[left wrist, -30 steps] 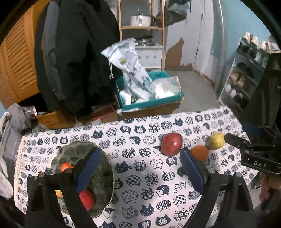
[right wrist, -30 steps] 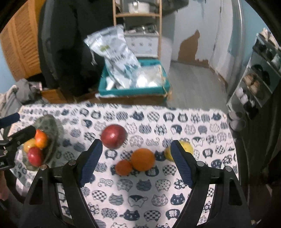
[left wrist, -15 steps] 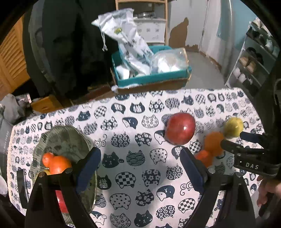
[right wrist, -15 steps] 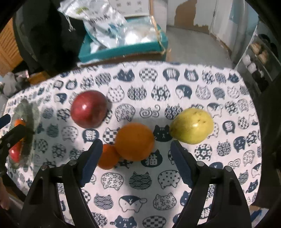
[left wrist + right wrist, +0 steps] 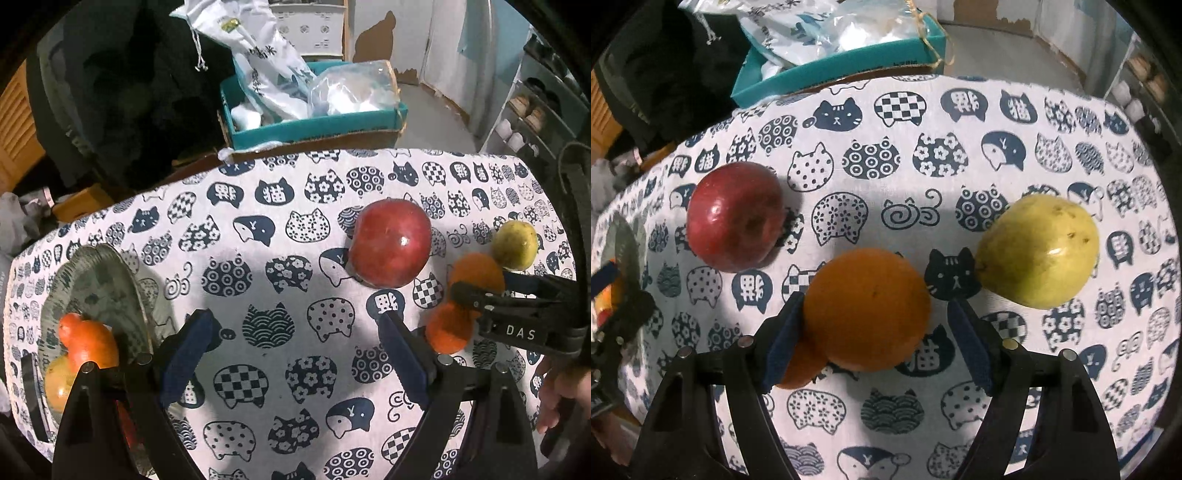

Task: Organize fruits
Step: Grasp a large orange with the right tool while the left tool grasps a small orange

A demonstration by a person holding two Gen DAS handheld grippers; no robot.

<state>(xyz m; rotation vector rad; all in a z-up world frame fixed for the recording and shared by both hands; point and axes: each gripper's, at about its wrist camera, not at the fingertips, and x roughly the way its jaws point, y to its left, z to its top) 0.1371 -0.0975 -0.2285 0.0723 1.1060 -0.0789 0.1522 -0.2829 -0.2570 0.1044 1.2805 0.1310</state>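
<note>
A large orange (image 5: 867,307) lies on the cat-print cloth between the open jaws of my right gripper (image 5: 875,332), not gripped. A smaller orange (image 5: 798,363) sits half hidden behind the left finger. A red apple (image 5: 735,216) lies to the left and a yellow-green pear (image 5: 1039,251) to the right. My left gripper (image 5: 295,354) is open and empty over bare cloth, between the red apple (image 5: 390,246) and a grey plate (image 5: 92,284) holding an orange fruit (image 5: 88,341) and others. The right gripper's fingers (image 5: 517,295) reach over the oranges (image 5: 476,271) in the left wrist view.
A teal box (image 5: 314,122) with plastic bags stands on the floor beyond the table's far edge. Dark coats (image 5: 129,85) hang at the back left. A shoe rack (image 5: 546,110) stands at the right. A hand (image 5: 561,395) holds the right gripper.
Both grippers have moved down and forward toward the table. My right gripper has closed in so the large orange now sits between its jaws. The fruits have not moved.
</note>
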